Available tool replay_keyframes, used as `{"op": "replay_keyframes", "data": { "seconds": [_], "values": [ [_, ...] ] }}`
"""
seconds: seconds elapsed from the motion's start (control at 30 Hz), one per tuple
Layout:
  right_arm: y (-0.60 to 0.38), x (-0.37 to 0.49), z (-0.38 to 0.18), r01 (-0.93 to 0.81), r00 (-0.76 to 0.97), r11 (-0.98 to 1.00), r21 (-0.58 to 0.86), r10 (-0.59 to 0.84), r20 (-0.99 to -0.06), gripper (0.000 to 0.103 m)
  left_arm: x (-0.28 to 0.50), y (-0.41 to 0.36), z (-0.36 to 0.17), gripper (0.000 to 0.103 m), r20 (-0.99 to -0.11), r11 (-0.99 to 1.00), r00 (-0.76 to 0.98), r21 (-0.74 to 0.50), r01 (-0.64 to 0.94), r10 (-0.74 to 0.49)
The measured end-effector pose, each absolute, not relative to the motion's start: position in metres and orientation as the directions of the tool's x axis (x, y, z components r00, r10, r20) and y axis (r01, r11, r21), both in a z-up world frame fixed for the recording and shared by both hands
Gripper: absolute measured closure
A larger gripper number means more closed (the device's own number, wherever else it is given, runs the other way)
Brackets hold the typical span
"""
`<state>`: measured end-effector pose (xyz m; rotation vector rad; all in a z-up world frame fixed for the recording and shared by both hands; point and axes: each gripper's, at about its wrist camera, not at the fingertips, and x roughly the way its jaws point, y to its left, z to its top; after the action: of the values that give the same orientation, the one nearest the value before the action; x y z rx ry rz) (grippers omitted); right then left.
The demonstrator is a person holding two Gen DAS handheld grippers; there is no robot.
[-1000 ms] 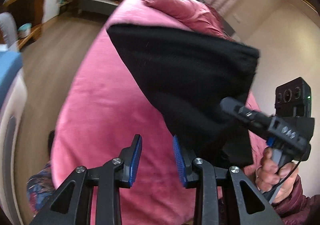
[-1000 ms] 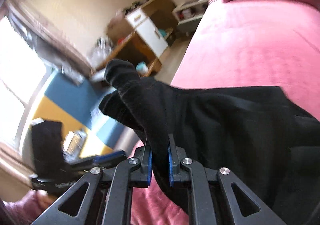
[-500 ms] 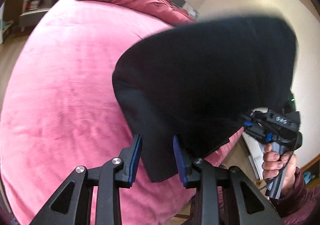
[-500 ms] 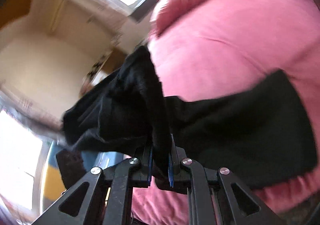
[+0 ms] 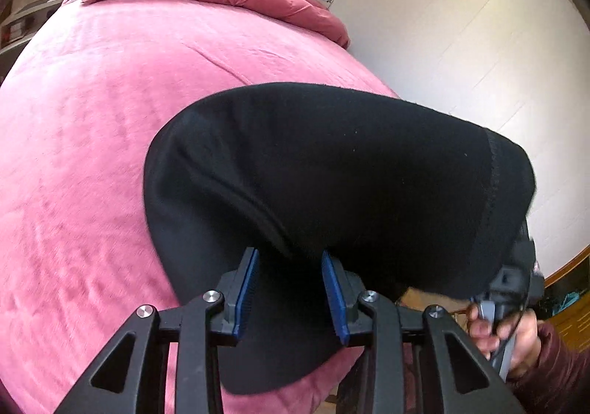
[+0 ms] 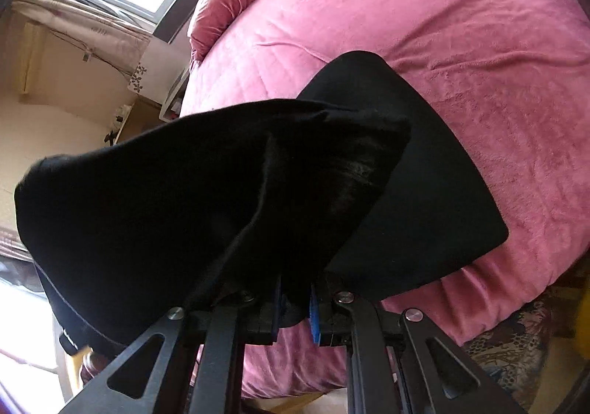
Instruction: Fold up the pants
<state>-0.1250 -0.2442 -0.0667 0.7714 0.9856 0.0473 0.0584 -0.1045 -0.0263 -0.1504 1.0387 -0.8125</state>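
Lowered pants (image 5: 332,174) overhang bed (image 5: 92,119) edge, apparently doubled.

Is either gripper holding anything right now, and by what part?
The right gripper is shut on the black pants, pinching a bunched fold of cloth near their edge. The left gripper is open and holds nothing, with the pants lying ahead of its fingers.
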Motion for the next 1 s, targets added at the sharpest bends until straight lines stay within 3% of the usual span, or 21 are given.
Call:
{"op": "replay_keyframes", "data": {
  "seconds": [0.3, 0.53, 0.63, 0.7, 0.77, 0.87, 0.93, 1.0],
  "values": [
    [-0.256, -0.135, -0.083, 0.344, 0.553, 0.715, 0.609, 0.370, -0.746, 0.091, 0.079, -0.134, -0.028, 0.066, -0.715, 0.702, 0.223, -0.489, 0.518, -0.663],
    [-0.253, -0.137, -0.083, 0.349, 0.548, 0.720, 0.600, 0.363, -0.754, 0.091, 0.067, -0.107, -0.044, 0.066, -0.756, 0.750, 0.248, -0.441, 0.493, -0.606],
    [-0.252, -0.129, -0.079, 0.357, 0.548, 0.728, 0.585, 0.344, -0.763, 0.086, 0.057, -0.087, -0.050, 0.066, -0.776, 0.776, 0.273, -0.396, 0.491, -0.569],
    [-0.249, -0.134, -0.077, 0.354, 0.554, 0.749, 0.560, 0.315, -0.771, 0.074, 0.052, -0.074, -0.055, 0.066, -0.787, 0.788, 0.280, -0.379, 0.484, -0.550],
    [-0.248, -0.134, -0.072, 0.354, 0.557, 0.757, 0.549, 0.301, -0.774, 0.070, 0.051, -0.068, -0.057, 0.066, -0.788, 0.795, 0.287, -0.377, 0.475, -0.544],
    [-0.245, -0.138, -0.062, 0.360, 0.572, 0.766, 0.532, 0.270, -0.775, 0.076, 0.047, -0.064, -0.058, 0.066, -0.781, 0.796, 0.286, -0.399, 0.456, -0.555],
    [-0.246, -0.142, -0.058, 0.350, 0.578, 0.736, 0.579, 0.317, -0.752, 0.076, 0.047, -0.059, -0.056, 0.066, -0.769, 0.788, 0.287, -0.416, 0.454, -0.571],
    [-0.246, -0.147, -0.050, 0.358, 0.577, 0.759, 0.544, 0.278, -0.768, 0.073, 0.044, -0.062, -0.057, 0.066, -0.764, 0.779, 0.282, -0.420, 0.466, -0.580]
  ]
}}
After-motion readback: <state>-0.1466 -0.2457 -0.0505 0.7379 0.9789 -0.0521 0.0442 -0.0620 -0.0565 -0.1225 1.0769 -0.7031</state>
